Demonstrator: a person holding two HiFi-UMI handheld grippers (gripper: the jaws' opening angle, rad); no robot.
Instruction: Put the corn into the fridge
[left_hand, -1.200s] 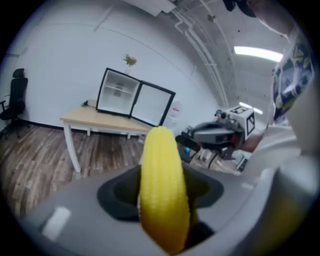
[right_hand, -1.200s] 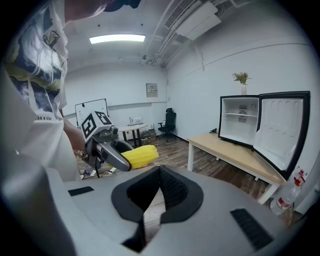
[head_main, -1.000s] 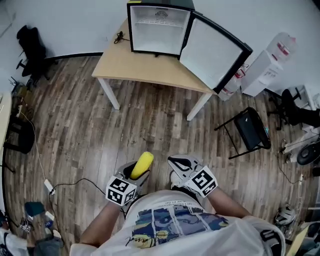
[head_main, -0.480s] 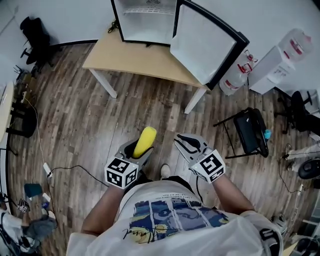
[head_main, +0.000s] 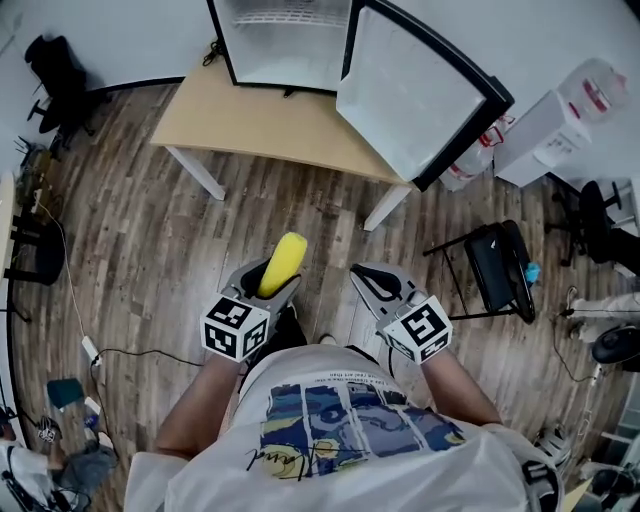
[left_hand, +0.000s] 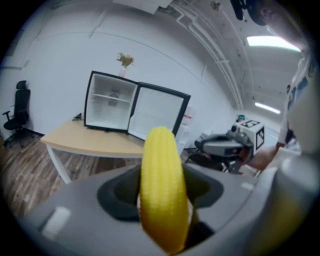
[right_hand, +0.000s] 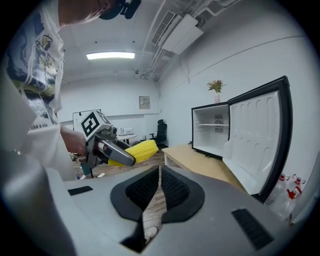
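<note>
Both grippers have come forward over the wooden floor (head_main: 150, 250) with the person, so the table (head_main: 260, 125) and the fridge (head_main: 280, 45) on it now sit nearer in the head view. The left gripper (head_main: 268, 290) stays clamped on the corn (head_main: 282, 265), which pokes out ahead of its jaws, while the right gripper (head_main: 375, 285) rides alongside with its jaws together on nothing. With the fridge door (head_main: 415, 95) already wide open, the carry looks partway done, the corn still well short of the table
</note>
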